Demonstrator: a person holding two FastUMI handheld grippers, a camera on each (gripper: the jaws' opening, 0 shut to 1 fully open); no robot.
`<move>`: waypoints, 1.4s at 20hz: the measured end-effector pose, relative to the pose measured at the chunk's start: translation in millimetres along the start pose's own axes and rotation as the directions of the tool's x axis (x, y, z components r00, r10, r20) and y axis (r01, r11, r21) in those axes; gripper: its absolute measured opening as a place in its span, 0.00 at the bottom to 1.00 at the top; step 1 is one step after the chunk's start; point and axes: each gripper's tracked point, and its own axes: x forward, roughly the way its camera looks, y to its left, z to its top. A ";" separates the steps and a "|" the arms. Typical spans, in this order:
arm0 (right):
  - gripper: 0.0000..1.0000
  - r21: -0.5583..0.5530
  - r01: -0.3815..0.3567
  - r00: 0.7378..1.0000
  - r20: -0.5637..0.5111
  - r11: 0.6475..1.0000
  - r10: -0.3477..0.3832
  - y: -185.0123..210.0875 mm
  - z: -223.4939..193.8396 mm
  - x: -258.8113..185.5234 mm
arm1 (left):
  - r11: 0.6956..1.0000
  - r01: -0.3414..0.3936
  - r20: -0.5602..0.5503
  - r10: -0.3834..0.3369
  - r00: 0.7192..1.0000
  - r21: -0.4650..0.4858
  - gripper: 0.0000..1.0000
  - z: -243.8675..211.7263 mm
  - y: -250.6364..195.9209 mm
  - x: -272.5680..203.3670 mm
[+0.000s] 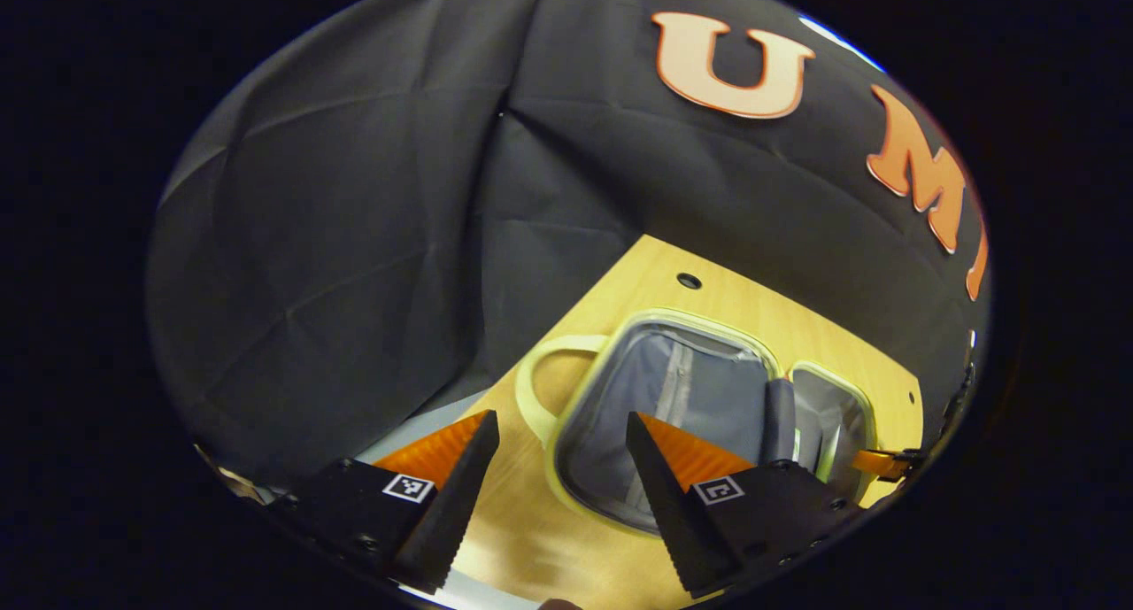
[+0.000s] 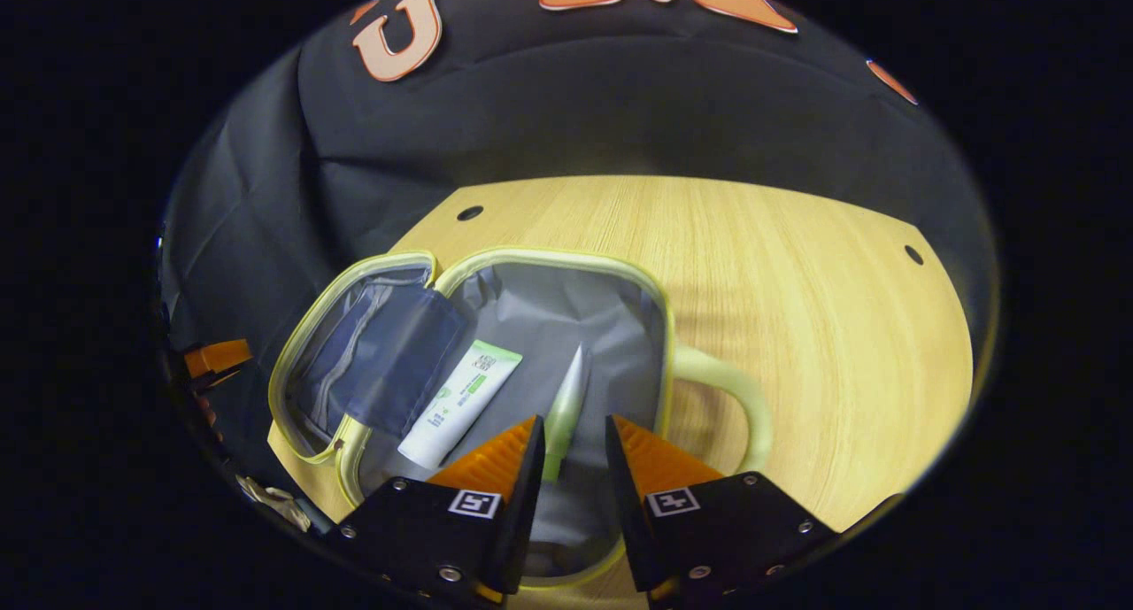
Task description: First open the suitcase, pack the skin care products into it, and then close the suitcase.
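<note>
— Two tubes lie in the case [image 2: 566, 309], yes? Where, by the clock?

— In the right gripper view, the white tube [image 2: 460, 404] sits at about seven o'clock from the middle of the picture, slanting, on the grey lining. The slim pale green tube [image 2: 569, 397] lies just beside it, near six o'clock, its lower end running down between the right gripper's [image 2: 574, 433] fingers.

— Is that gripper closed on it?

— No. The jaws stand a narrow way apart, the tube showing in the gap; I cannot see either finger pressing it.

— Any writing to read?

— The white tube carries a green band and small print, too small to make out. Each gripper bears a square black-and-white marker.

— And the left gripper [image 1: 562, 433]?

— Spread wide, holding nothing. It hovers over the table [image 1: 655, 282] at the case's near rim.

— The case itself?

— Open flat, both halves up, pale yellow-green trim round the edge, a loop handle [image 1: 540, 389] of the same colour at nine o'clock of it in the left gripper view. A dark flap [image 2: 403, 353] lies across the hinge.

— Surface and room?

— Light wood-grain tabletop with small round holes [image 2: 470, 212] near its far corners. Black creased cloth [image 1: 354, 194] hangs behind.
</note>
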 end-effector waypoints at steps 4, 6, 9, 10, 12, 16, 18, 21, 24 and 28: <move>0.64 -0.008 0.035 0.995 0.097 0.999 -0.034 -17.8 24.1 -34.8 | 0.994 0.021 -0.036 -0.025 0.999 -0.111 0.92 -1.7 15.9 25.8; 0.70 -0.017 0.051 0.989 0.140 0.999 -0.048 -26.5 34.3 -51.3 | 0.984 0.044 -0.064 -0.056 0.996 -0.172 0.92 -3.7 19.3 40.7; 0.74 -0.024 0.083 0.979 0.191 0.996 -0.077 -43.1 47.2 -77.5 | 0.945 0.086 -0.098 -0.123 0.988 -0.315 0.92 -1.3 20.7 62.3; 0.75 -0.024 0.097 0.974 0.206 0.995 -0.090 -48.9 50.0 -86.1 | 0.924 0.102 -0.106 -0.150 0.983 -0.369 0.92 -3.4 16.4 73.8; 0.76 -0.018 0.122 0.964 0.239 0.992 -0.114 -60.4 57.0 -99.4 | 0.877 0.114 -0.122 -0.191 0.974 -0.466 0.92 -7.1 17.1 91.1; 0.76 -0.026 0.167 0.952 0.264 0.986 -0.155 -85.3 53.6 -121.5 | 0.735 0.183 -0.136 -0.351 0.926 -0.652 0.81 -19.0 1.2 120.7; 0.77 -0.029 0.197 0.949 0.259 0.980 -0.183 -100.1 47.6 -130.3 | 0.683 0.167 -0.118 -0.350 0.929 -0.711 0.62 -21.4 8.3 129.0; 0.76 -0.027 0.202 0.946 0.264 0.979 -0.188 -107.9 48.9 -140.2 | 0.622 0.235 -0.056 -0.411 0.910 -0.747 0.27 -11.5 4.3 120.5; 0.76 -0.033 0.190 0.950 0.259 0.981 -0.175 -108.7 48.0 -145.1 | 0.608 0.348 0.038 -0.463 0.886 -0.714 0.26 13.8 -1.0 93.0; 0.76 -0.058 0.172 0.946 0.288 0.983 -0.149 -104.0 55.9 -153.6 | 0.578 0.503 0.155 -0.544 0.824 -0.642 0.27 63.9 -38.1 33.4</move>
